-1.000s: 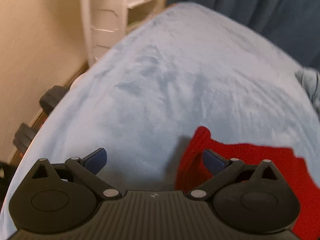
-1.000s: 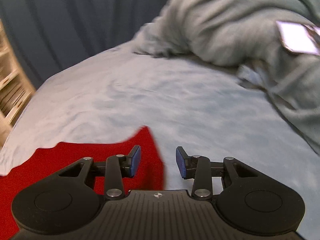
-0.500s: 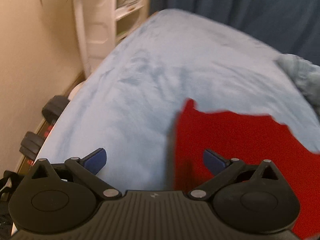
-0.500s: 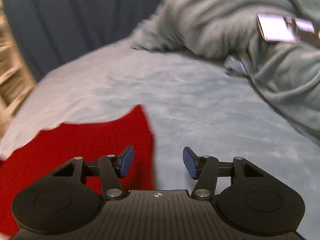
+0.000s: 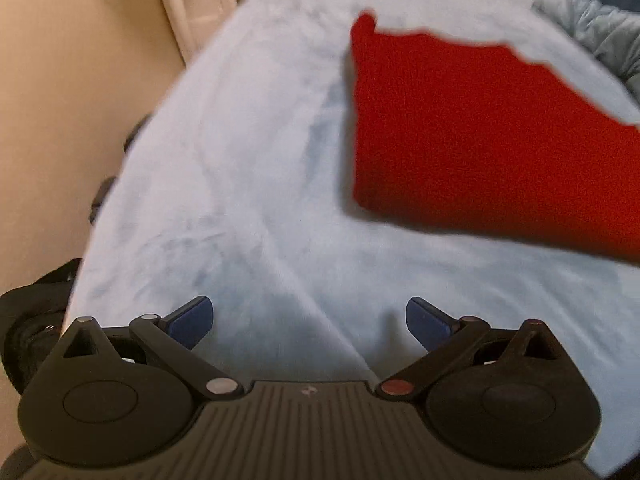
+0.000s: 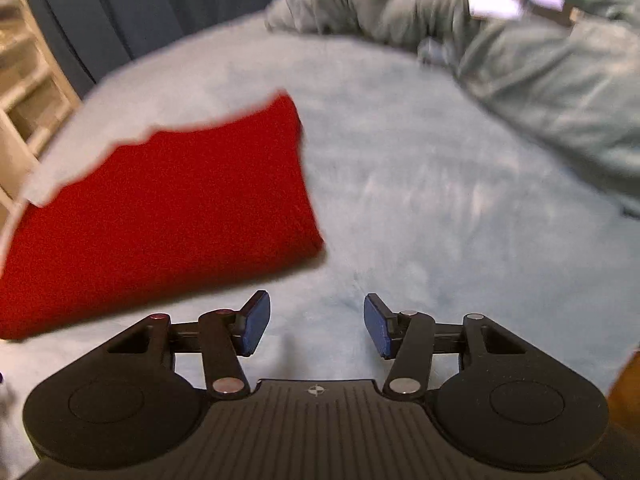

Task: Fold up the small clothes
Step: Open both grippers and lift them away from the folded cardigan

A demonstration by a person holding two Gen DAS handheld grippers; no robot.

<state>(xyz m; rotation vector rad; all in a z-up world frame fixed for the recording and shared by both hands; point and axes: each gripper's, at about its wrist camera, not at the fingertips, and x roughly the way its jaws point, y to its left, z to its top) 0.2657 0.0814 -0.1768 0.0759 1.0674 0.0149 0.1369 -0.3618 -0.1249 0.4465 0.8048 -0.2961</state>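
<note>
Left wrist view: red garment (image 5: 480, 132) lies folded upper right on the blue blanket (image 5: 248, 168); left gripper (image 5: 308, 320) gapes wide, empty. Right gripper (image 6: 316, 326), jaws just widened, holds nothing.

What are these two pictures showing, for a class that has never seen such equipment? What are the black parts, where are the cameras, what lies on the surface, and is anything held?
No robot here: a person holds a black two-fingered tool in each hand, each carrying a wide-angle camera that looks along its blue-padded fingers. One picture comes from the left tool, the other from the right tool. Ahead lies a red knitted garment, folded flat on a fluffy pale-blue blanket. A rumpled grey-green quilt sits beyond. Both tools are open and empty, with only blanket between their fingers. The right tool's jaws have just been opening.
</note>
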